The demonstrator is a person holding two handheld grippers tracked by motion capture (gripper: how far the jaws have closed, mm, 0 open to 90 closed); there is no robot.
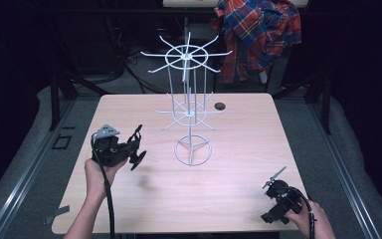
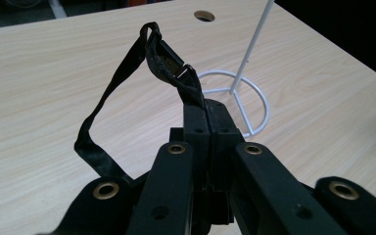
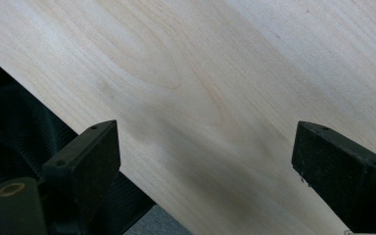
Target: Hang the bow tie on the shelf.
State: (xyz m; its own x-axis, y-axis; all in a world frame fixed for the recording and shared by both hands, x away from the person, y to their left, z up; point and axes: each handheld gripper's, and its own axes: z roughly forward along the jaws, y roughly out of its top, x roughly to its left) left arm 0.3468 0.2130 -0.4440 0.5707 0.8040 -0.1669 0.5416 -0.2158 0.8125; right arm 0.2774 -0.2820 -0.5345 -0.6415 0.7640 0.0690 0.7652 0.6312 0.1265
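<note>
Over the wooden table [image 1: 238,169], the left gripper [image 2: 208,115] pinches a black strap [image 2: 127,73], probably bound for a hook on the white wire rack [image 1: 189,99], while the right gripper [image 3: 205,171] idles wide open.

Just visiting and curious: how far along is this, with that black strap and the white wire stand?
Early, by the look of it. The left gripper is shut on the black strap, lifted off the table. The white wire stand has nothing on its arms. The right gripper is open near the table's edge. Hanging the strap probably remains.
</note>
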